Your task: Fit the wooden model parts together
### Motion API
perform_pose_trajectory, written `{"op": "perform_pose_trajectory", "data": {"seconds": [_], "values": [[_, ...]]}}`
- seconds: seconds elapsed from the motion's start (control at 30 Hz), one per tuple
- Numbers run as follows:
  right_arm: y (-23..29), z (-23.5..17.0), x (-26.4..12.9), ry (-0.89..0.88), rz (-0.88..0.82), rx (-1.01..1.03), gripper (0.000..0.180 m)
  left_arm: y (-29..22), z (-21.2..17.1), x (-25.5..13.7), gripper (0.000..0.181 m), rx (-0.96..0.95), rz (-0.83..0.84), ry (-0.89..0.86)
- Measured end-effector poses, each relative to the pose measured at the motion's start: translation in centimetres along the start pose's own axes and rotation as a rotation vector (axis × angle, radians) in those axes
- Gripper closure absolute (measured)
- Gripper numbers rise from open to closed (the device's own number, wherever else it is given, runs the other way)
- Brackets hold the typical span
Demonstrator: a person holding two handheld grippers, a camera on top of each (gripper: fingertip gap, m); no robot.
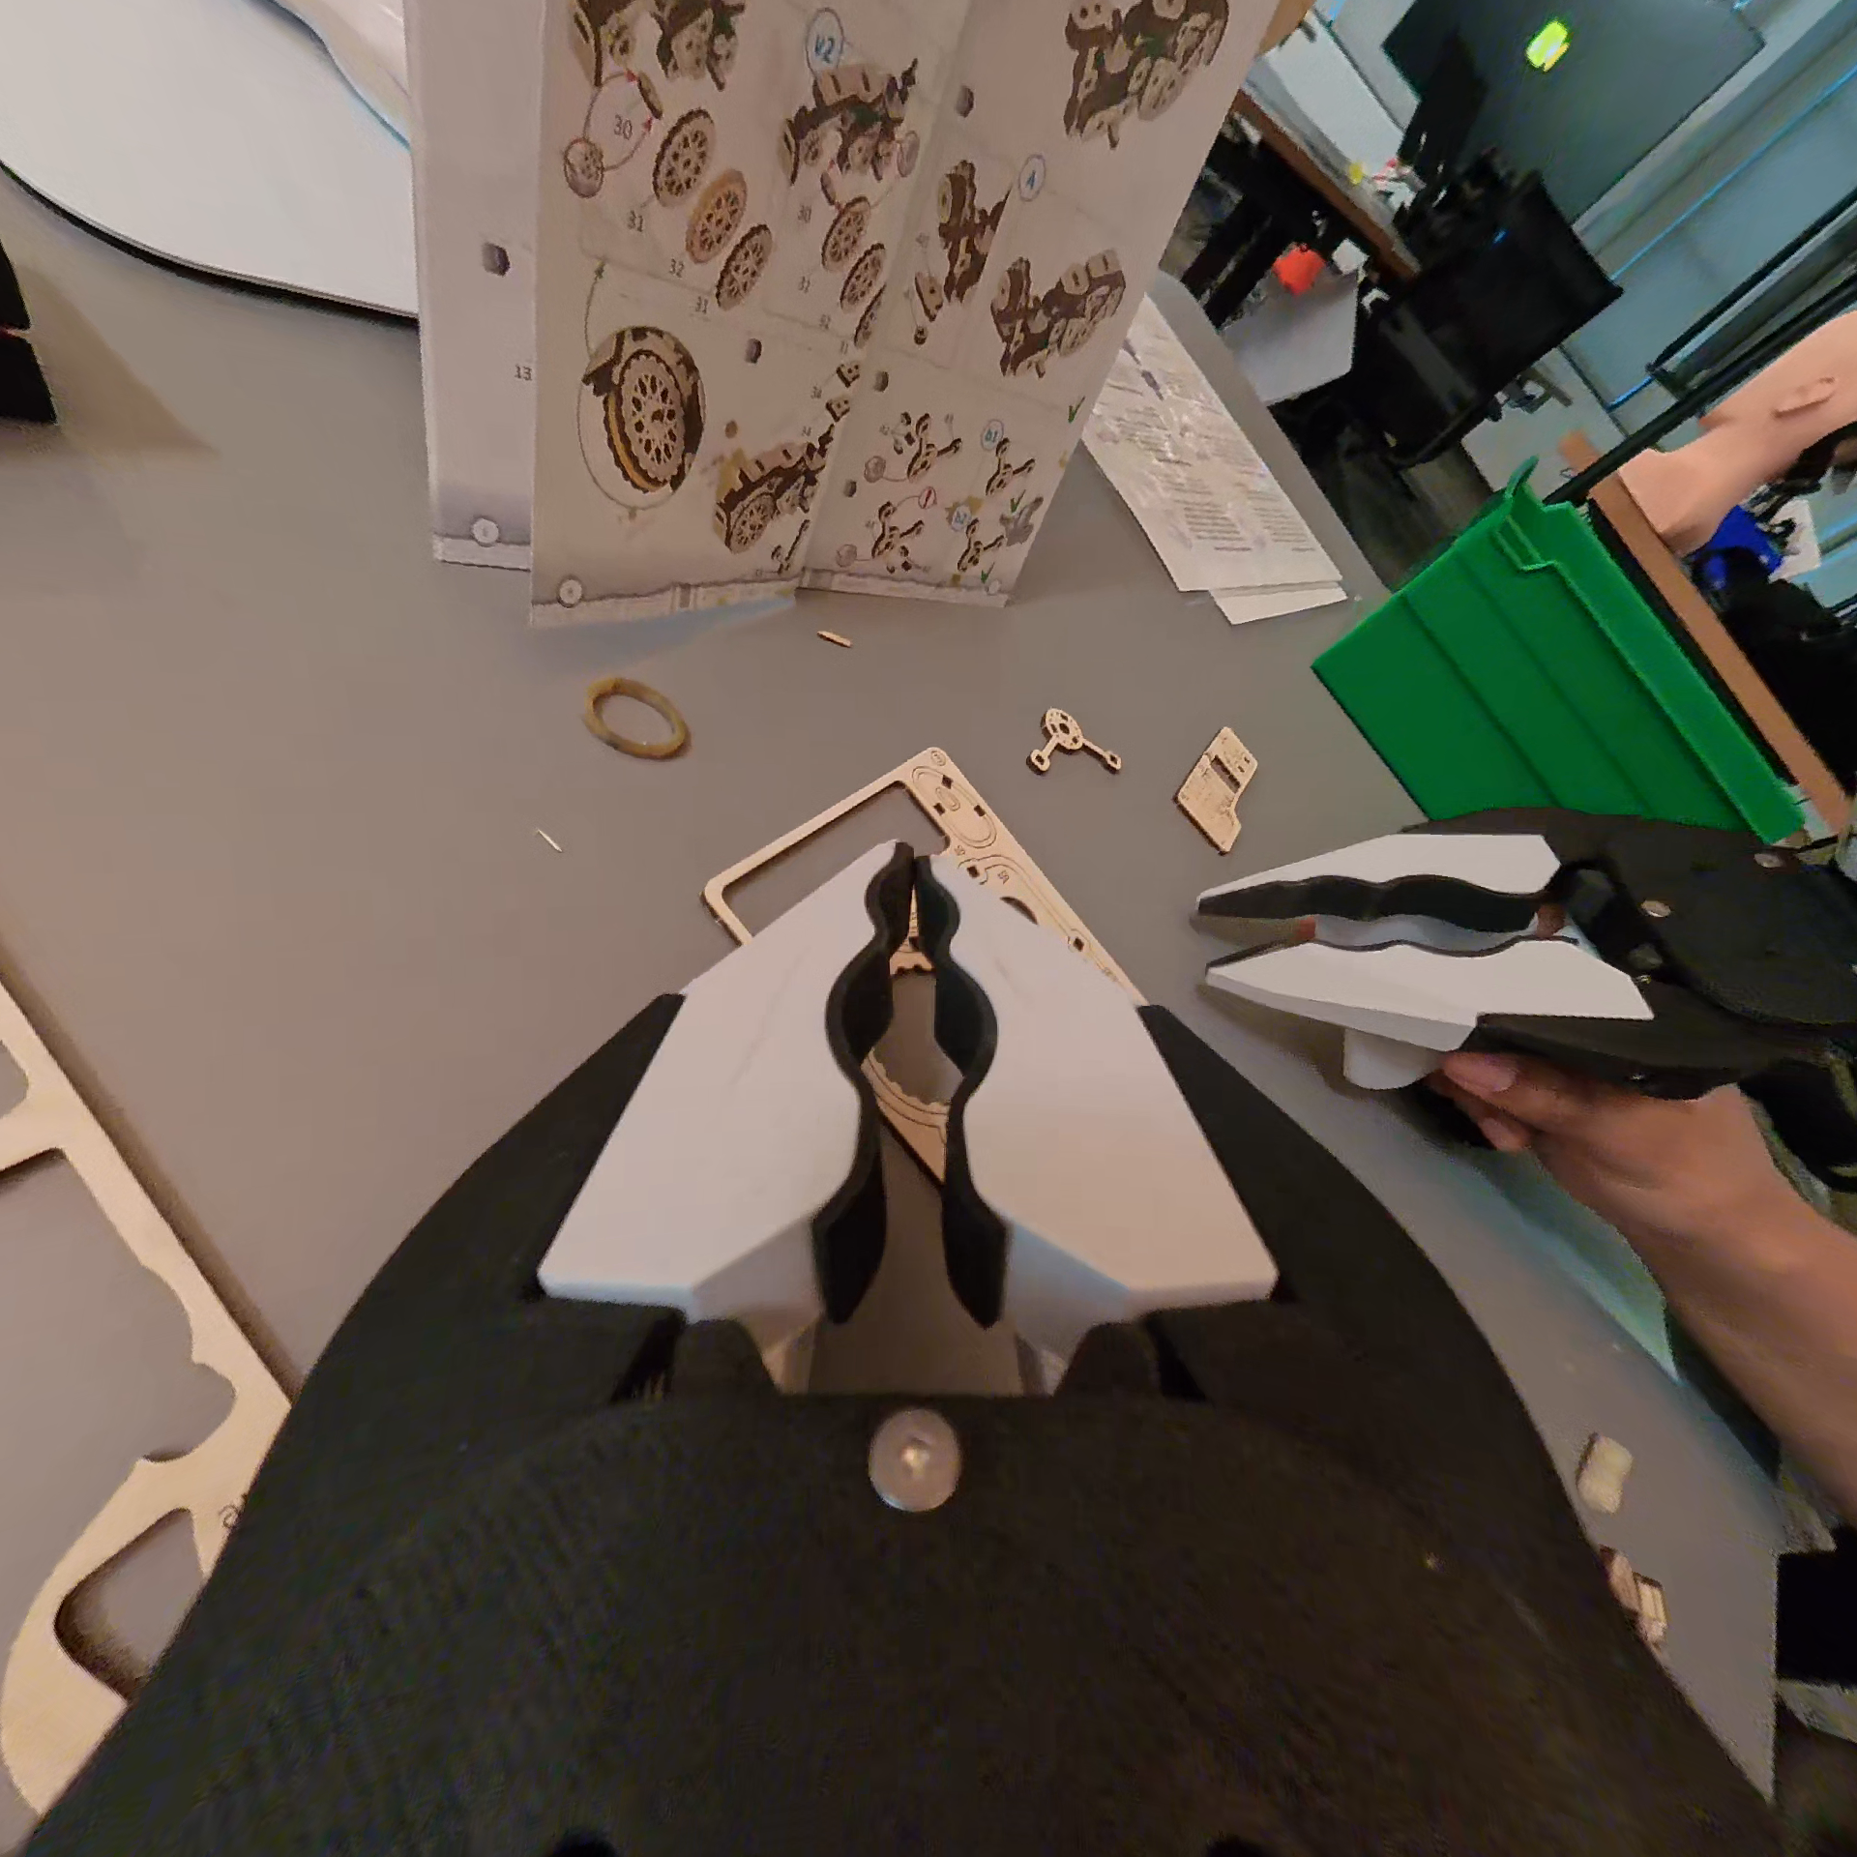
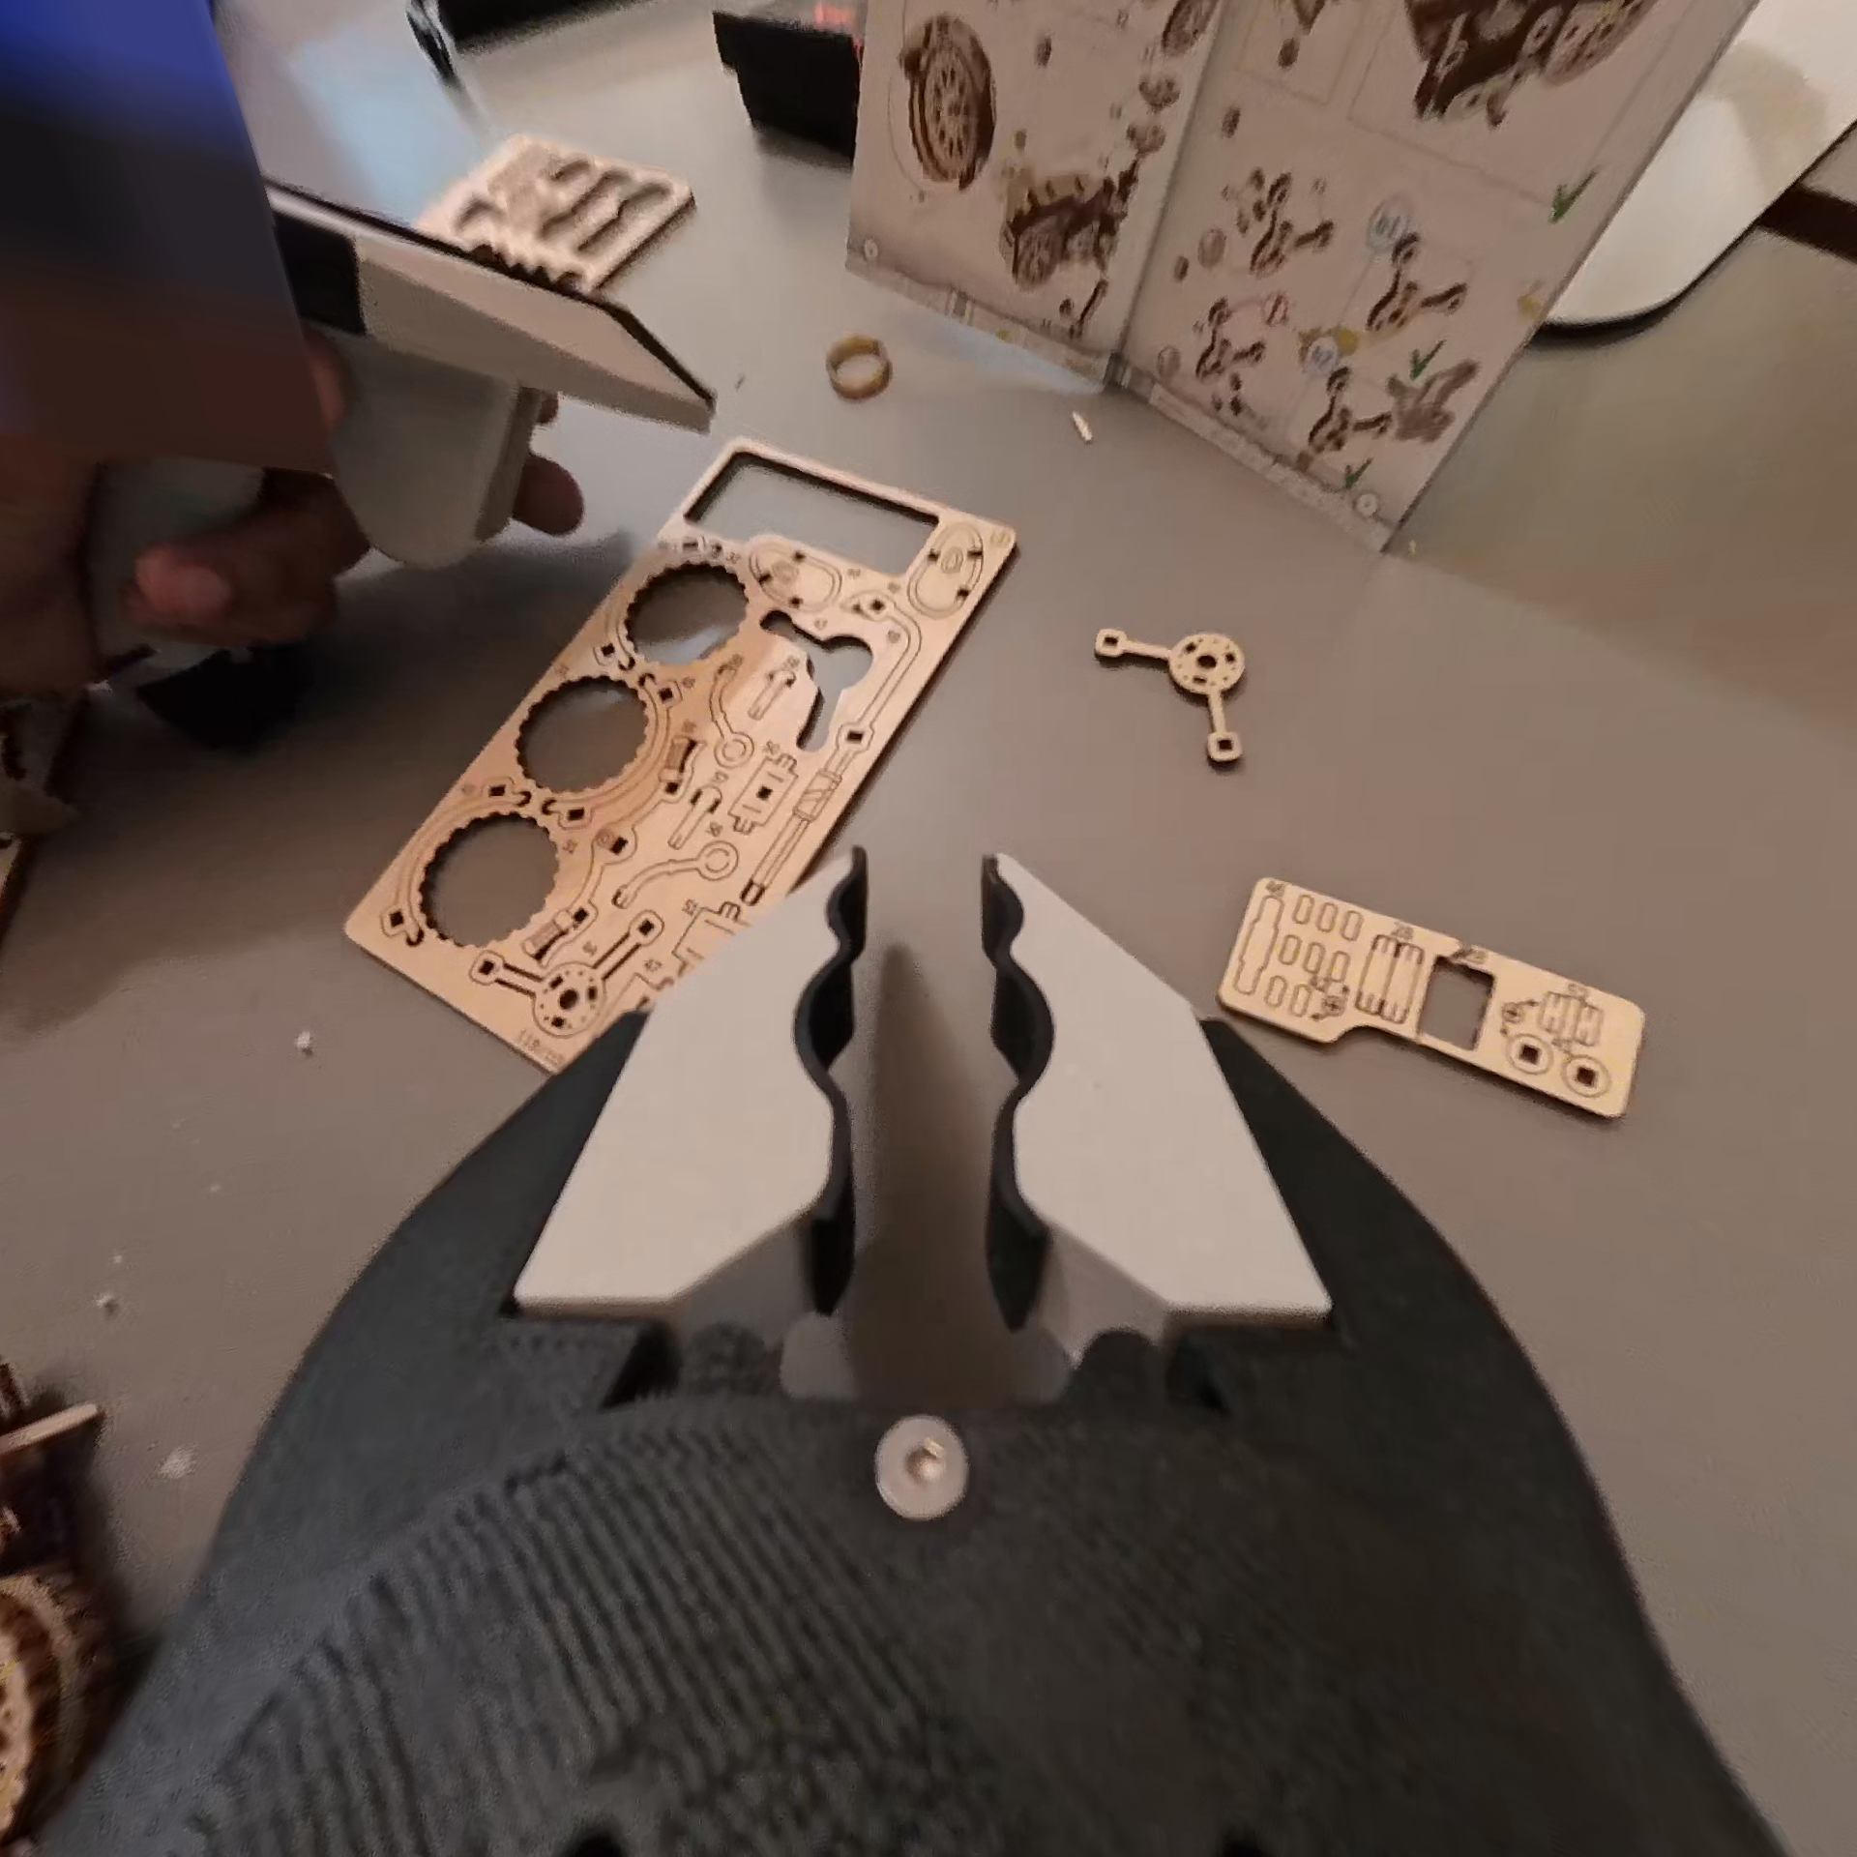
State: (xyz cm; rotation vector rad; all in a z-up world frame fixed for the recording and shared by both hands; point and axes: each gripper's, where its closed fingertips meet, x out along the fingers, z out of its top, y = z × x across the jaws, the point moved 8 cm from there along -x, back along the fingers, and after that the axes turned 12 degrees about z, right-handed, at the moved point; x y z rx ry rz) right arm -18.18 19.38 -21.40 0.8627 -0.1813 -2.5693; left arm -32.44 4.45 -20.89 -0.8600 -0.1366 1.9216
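A flat wooden parts sheet (image 2: 703, 764) with three round cut-outs lies on the grey table; its far corner shows in the left wrist view (image 1: 945, 794). A small three-armed wooden piece (image 2: 1201, 668) (image 1: 1070, 742) and a small wooden sheet (image 2: 1427, 995) (image 1: 1218, 789) lie to its right. My left gripper (image 1: 912, 859) is shut and empty, hovering over the big sheet; it also shows in the right wrist view (image 2: 703, 402). My right gripper (image 2: 922, 869) is open and empty, just above the table between the two sheets; it also shows in the left wrist view (image 1: 1206, 945).
A folded instruction sheet (image 1: 764, 301) (image 2: 1256, 221) stands upright at the back. A wooden ring (image 1: 636, 715) (image 2: 857, 367) lies in front of it. A green bin (image 1: 1568, 683) stands at the right. Another cut-out wooden sheet (image 1: 60, 1105) lies at the left. Part of a wooden model (image 2: 40, 1648) shows at the lower left. From my right tips it is roughly 6 cm to the small three-armed wooden piece (image 1: 1070, 742); from my left, 12 cm. The right camera catches it too, in the right wrist view (image 2: 1188, 668).
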Motion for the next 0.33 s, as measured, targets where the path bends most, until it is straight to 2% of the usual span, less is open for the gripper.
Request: {"op": "perform_pose_trajectory", "data": {"seconds": [0.1,0.33], "values": [[-0.04,-0.46,0.63,0.076,-0.016,0.0,0.157,-0.1,-0.09,0.22,0.181,0.018,0.021,0.019],[-0.01,-0.48,0.61,0.075,-0.011,0.001,0.156,0.38,-0.19,0.58,0.181,-0.006,0.094,0.048]]}}
